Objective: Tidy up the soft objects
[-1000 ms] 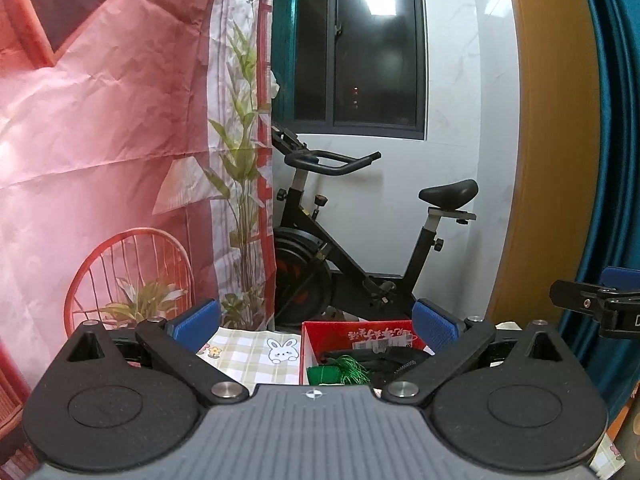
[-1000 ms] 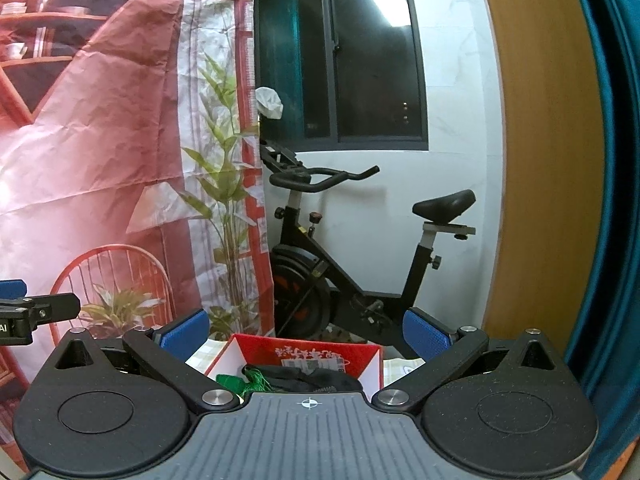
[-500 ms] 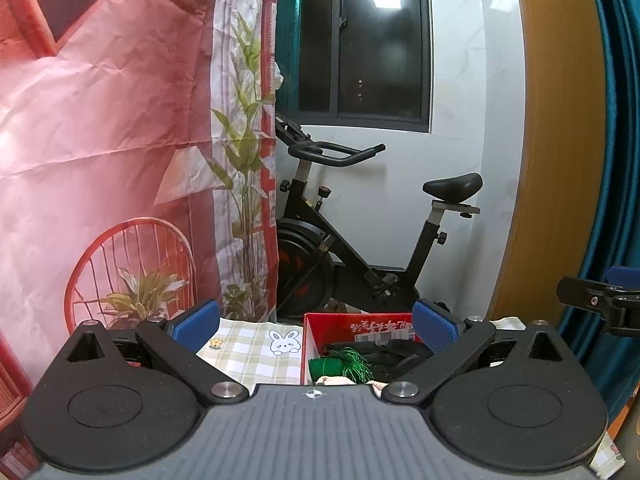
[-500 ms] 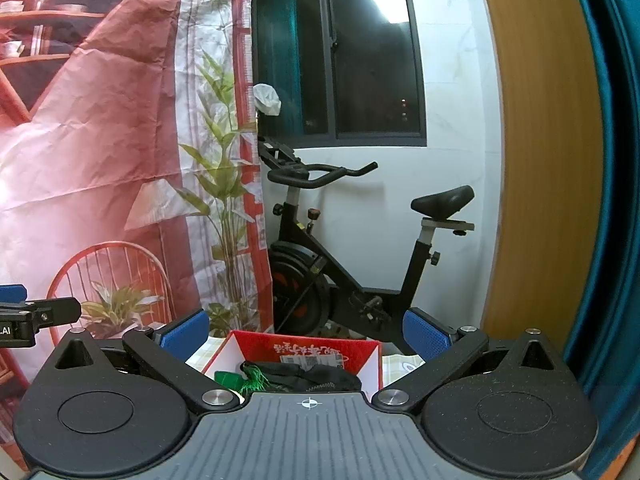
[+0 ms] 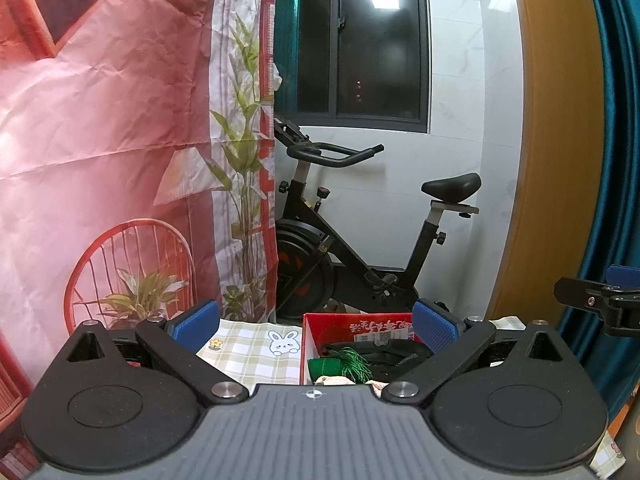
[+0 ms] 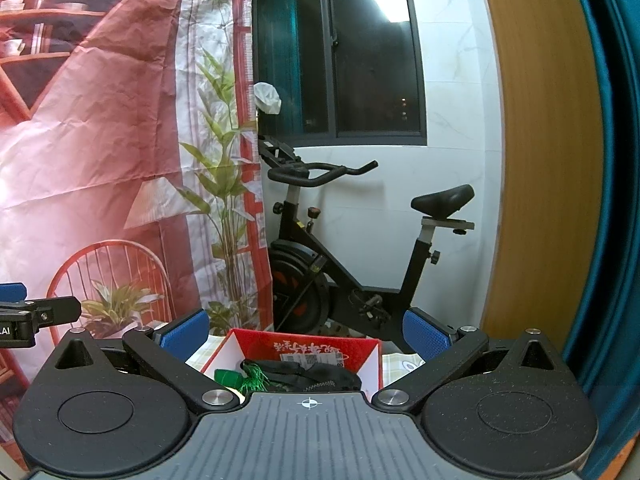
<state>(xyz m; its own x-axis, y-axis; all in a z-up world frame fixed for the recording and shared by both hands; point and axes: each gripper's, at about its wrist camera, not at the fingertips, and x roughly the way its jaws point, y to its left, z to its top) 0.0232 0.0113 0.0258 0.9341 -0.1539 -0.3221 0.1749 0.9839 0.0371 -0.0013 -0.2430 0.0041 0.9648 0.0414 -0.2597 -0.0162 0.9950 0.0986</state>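
Note:
A red cardboard box (image 5: 360, 322) stands on a checked cloth with a rabbit print (image 5: 256, 346). It holds a green tasselled soft thing (image 5: 340, 364), a black fabric item (image 5: 384, 354) and something pale at its near edge. My left gripper (image 5: 316, 320) is open and empty, held above and in front of the box. The box also shows in the right wrist view (image 6: 304, 350). My right gripper (image 6: 306, 332) is open and empty above the box. The other gripper's tip shows at each view's edge.
A black exercise bike (image 5: 360, 240) stands behind the table against a white wall. A pink printed backdrop (image 5: 100, 140) hangs on the left. A wooden panel (image 5: 556, 140) and a teal curtain (image 5: 616, 120) are on the right.
Both views have shifted slightly; the left wrist camera has tilted so a little more of the box's contents shows. Both grippers stay open and empty.

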